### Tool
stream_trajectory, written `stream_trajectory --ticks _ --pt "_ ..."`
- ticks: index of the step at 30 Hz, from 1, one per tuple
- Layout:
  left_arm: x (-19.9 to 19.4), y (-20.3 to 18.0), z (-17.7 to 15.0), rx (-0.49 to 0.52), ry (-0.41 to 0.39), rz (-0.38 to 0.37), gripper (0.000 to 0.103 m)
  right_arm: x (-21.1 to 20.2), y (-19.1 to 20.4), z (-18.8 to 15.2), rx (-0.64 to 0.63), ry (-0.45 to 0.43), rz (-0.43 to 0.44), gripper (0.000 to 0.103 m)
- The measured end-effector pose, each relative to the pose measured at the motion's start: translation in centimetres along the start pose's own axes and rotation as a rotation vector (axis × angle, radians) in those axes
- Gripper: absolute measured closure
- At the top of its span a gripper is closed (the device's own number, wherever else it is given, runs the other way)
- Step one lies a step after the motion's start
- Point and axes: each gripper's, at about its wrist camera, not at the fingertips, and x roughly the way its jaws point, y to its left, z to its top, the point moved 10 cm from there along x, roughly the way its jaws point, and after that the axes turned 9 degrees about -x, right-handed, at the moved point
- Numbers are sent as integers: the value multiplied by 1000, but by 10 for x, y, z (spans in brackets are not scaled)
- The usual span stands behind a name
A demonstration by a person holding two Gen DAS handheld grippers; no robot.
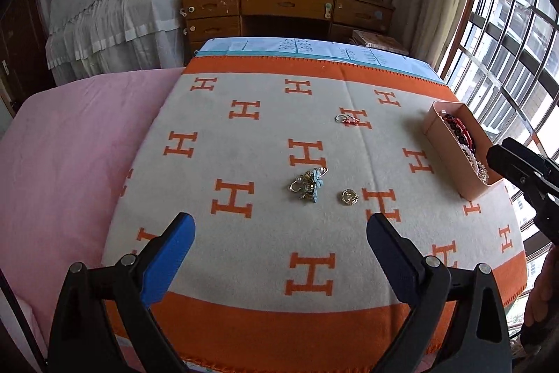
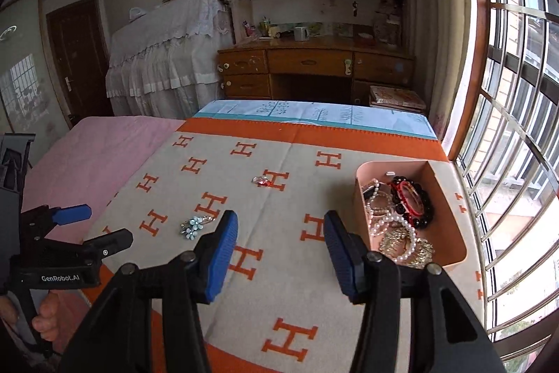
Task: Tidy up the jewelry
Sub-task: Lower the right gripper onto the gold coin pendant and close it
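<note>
A blue flower brooch cluster (image 1: 308,185) and a small gold round charm (image 1: 348,197) lie on the H-patterned blanket (image 1: 244,163), just ahead of my open, empty left gripper (image 1: 279,233). A ring with a red piece (image 1: 347,119) lies farther back. A pink box (image 1: 443,142) at the right holds pearl, red and black bracelets. In the right wrist view my right gripper (image 2: 281,233) is open and empty above the blanket, left of the pink box (image 2: 454,215). The brooch (image 2: 194,226) and the ring (image 2: 262,180) also show there.
The blanket covers a bed beside a pink sheet (image 1: 70,145). A wooden desk (image 1: 286,9) stands beyond the bed's far end. Barred windows (image 1: 517,58) run along the right. The left gripper's body (image 2: 63,254) shows at the left of the right wrist view.
</note>
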Motion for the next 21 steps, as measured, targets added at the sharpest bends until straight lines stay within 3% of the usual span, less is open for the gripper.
stream_trajectory --ticks 11,15,21 --pt "29 20 -4 -18 26 -27 5 79 69 -12 -123 130 190 52" --pt "41 32 -1 -29 34 -12 5 102 91 -23 -160 180 241 61" --pt "57 39 0 -22 52 -25 5 127 91 -42 -171 260 242 71"
